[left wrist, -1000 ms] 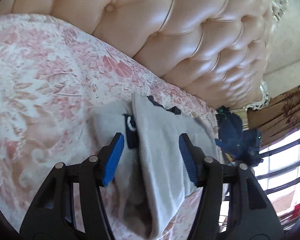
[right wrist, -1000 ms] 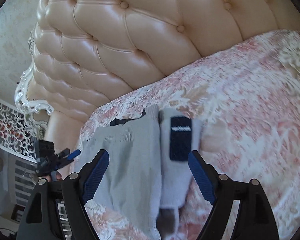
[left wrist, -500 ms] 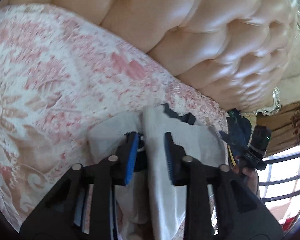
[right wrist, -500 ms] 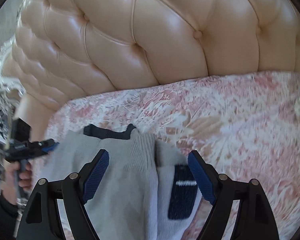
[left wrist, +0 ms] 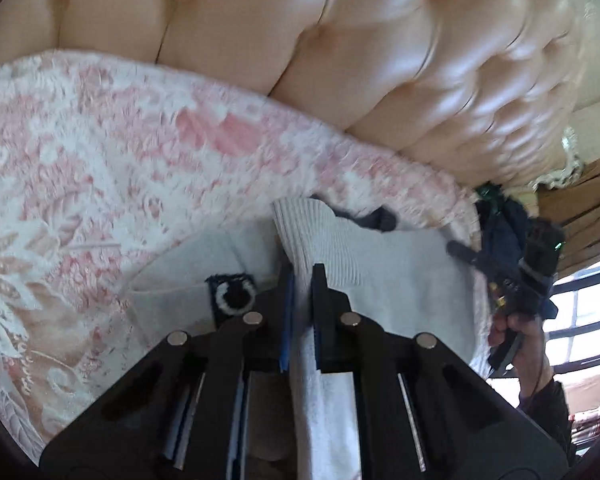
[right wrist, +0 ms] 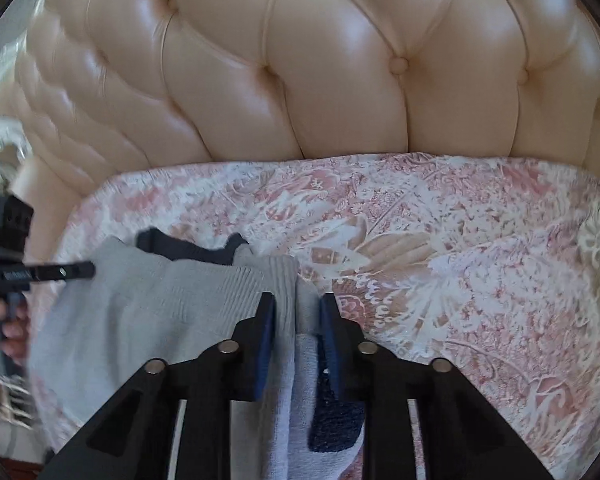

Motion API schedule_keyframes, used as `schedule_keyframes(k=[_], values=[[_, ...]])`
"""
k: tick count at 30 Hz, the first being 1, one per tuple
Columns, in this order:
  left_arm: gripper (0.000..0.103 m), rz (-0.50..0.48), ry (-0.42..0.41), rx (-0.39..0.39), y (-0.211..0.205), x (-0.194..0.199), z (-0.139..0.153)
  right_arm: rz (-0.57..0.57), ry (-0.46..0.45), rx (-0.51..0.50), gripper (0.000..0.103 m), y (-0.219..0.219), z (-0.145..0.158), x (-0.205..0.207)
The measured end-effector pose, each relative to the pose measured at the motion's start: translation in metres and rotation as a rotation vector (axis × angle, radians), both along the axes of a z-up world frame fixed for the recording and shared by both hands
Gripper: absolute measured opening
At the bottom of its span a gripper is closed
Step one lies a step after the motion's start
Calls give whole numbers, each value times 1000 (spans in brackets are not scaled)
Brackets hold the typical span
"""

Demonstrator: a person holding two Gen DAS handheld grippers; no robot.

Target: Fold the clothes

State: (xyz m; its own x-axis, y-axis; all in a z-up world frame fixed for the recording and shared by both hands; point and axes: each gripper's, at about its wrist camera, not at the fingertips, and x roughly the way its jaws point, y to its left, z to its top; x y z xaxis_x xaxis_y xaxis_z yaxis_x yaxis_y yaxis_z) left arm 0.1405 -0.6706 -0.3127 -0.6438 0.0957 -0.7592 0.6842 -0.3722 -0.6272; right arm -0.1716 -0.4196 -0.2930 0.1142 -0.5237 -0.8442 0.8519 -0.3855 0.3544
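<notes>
A grey garment [left wrist: 380, 264] lies folded on the bed, with a ribbed hem and a black collar trim [left wrist: 376, 220]. My left gripper [left wrist: 303, 276] is shut on a raised fold of it, beside a dark round patch [left wrist: 234, 294]. In the right wrist view the same grey garment [right wrist: 160, 300] spreads to the left. My right gripper [right wrist: 297, 304] has its fingers pressed on the ribbed fold, with a navy patch [right wrist: 334, 420] under the right finger. A person's hand [left wrist: 516, 336] holding the other gripper shows at the right edge.
A pink and white floral bedspread [right wrist: 460, 260] covers the bed. The tufted beige headboard [right wrist: 340, 80] rises close behind the garment. Dark blue clothing [left wrist: 504, 216] is heaped past the bed's corner, near a barred window [left wrist: 580, 312].
Both grippers moved forward and down to the garment. Each went from wide open to shut on the central fold; the left narrowed first, the right afterwards.
</notes>
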Motion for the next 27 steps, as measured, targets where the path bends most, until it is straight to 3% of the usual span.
schedule_keyframes(k=[7,10,13,14,15,17,20,23,27], values=[[9,36,10,-47,-4,9,11,-3,-9,-55,14,-2,14,2],[11,55,33,-47,-3,19,12,4,-13,-35,14,-9,6,3],[22,83,98,-3,4,44,6,-46,-42,-25,22,-6,-1,-3],[44,92,120,12,6,52,3,-63,-60,-43,35,-1,2,-4],[66,101,141,26,8,61,1,-73,-65,-64,59,6,9,-5],[73,119,184,56,12,77,-3,-57,-64,-101,82,20,23,-4],[73,147,249,100,19,102,-9,-37,-90,-119,82,47,33,-5],[72,175,314,144,25,126,-16,-64,-191,-145,82,72,29,-10],[72,174,264,157,21,112,-21,-117,-239,-135,82,91,18,-13]])
